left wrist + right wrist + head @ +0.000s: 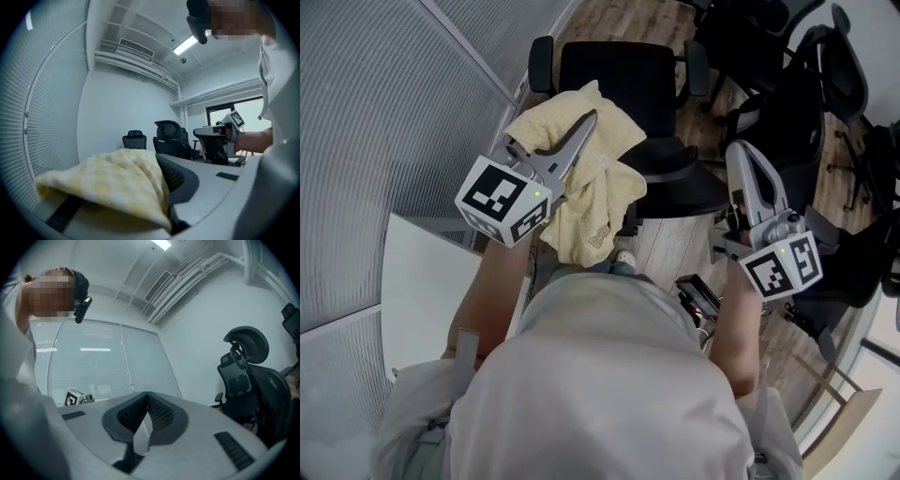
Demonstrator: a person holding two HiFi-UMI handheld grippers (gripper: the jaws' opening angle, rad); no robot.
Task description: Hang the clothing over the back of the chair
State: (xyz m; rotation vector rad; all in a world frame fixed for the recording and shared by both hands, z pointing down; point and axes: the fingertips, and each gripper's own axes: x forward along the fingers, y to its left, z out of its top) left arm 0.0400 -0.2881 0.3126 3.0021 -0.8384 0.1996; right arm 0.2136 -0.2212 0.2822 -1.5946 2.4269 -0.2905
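A pale yellow piece of clothing [586, 192] hangs bunched from my left gripper [589, 118], which is shut on it; the cloth droops down over the near side of the jaws. In the left gripper view the yellow clothing [117, 180] lies over the left jaw and is pinched where the left gripper [161, 161] closes. The black office chair [614, 80] stands just beyond, its seat facing away and its dark backrest [680, 178] right of the cloth. My right gripper [739, 152] is held beside the backrest, shut and empty; the right gripper [146, 398] shows its pads together.
Several more black office chairs [806, 103] crowd the right side on the wooden floor. A white tabletop [422, 281] lies at the left below a blind-covered glass wall [384, 112]. The person's torso fills the lower middle of the head view.
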